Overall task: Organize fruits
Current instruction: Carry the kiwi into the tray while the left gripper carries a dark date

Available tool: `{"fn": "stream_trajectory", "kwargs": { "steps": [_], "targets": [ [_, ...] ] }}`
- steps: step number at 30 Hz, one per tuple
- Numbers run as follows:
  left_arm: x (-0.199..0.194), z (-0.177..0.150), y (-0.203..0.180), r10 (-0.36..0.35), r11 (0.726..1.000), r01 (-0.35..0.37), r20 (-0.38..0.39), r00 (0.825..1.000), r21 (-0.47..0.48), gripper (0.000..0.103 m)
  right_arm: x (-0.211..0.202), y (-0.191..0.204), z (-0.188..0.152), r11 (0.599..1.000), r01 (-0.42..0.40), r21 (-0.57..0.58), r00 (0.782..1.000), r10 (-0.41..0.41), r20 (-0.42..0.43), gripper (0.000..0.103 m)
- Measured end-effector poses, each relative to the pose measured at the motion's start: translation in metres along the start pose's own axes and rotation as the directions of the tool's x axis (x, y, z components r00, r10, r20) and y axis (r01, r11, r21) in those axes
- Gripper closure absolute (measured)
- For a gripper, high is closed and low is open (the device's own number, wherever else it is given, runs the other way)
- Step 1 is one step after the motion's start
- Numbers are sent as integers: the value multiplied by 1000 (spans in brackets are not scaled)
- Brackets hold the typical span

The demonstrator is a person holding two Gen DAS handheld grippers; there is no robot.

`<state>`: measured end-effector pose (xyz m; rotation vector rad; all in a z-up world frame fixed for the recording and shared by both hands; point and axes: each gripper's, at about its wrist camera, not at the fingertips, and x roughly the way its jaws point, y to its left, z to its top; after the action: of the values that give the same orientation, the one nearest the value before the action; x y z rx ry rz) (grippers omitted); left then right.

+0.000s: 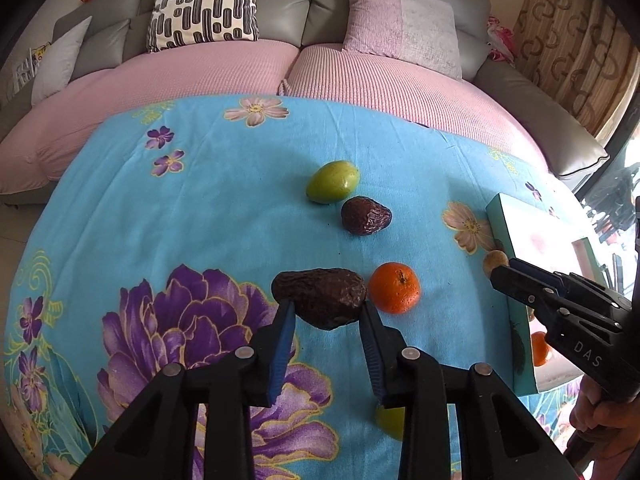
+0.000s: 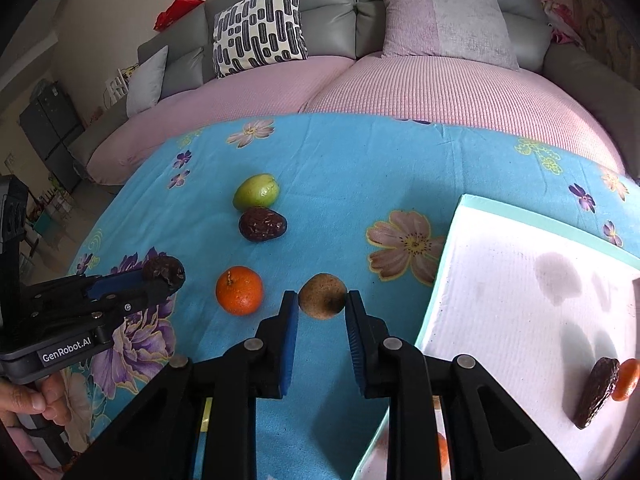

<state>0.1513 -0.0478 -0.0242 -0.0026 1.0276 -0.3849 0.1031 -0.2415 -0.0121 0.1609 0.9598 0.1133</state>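
Observation:
My left gripper (image 1: 326, 314) is shut on a long, dark, wrinkled fruit (image 1: 320, 300), held just above the blue floral cloth (image 1: 224, 208). The right wrist view shows that same fruit (image 2: 164, 272) at the far left. My right gripper (image 2: 322, 302) is shut on a small round tan fruit (image 2: 323, 296), its blue pads pressing both sides. An orange (image 1: 394, 288), a smaller dark wrinkled fruit (image 1: 366, 216) and a green fruit (image 1: 332, 182) lie loose on the cloth. A white tray with a teal rim (image 2: 500, 280) sits at the right, holding a dark fruit (image 2: 596, 392) and an orange (image 2: 626, 380).
A grey sofa with pink covers (image 2: 400, 88) and cushions runs behind the table. Another green fruit (image 1: 390, 420) shows under my left gripper. A second orange (image 2: 442, 452) lies in the tray's near corner, mostly hidden. A hand (image 2: 28, 400) holds the left gripper's handle.

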Motion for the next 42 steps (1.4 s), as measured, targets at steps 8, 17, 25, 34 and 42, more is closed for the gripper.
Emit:
{"fn": "stream_trajectory", "kwargs": {
  "steps": [8, 17, 25, 34, 42],
  "targets": [
    [-19, 1, -8, -5, 1000, 4, 50, 999, 18, 68, -29, -5, -4, 999, 31, -12, 998, -31, 54, 78],
    [-31, 1, -40, -43, 996, 36, 82, 996, 83, 68, -46, -54, -10, 981, 159, 114, 987, -162, 18, 78],
    [-31, -3, -87, -130, 975, 114, 68, 989, 192, 68, -75, -111, -21, 921, 308, 238, 949, -315, -7, 78],
    [-21, -4, -142, -183, 938, 165, 28, 983, 306, 68, -89, -159, -28, 867, 394, 305, 910, -416, 8, 78],
    [18, 16, -191, -175, 925, 170, -18, 984, 339, 68, -76, -182, -30, 851, 411, 328, 903, -428, -22, 78]
  ]
}}
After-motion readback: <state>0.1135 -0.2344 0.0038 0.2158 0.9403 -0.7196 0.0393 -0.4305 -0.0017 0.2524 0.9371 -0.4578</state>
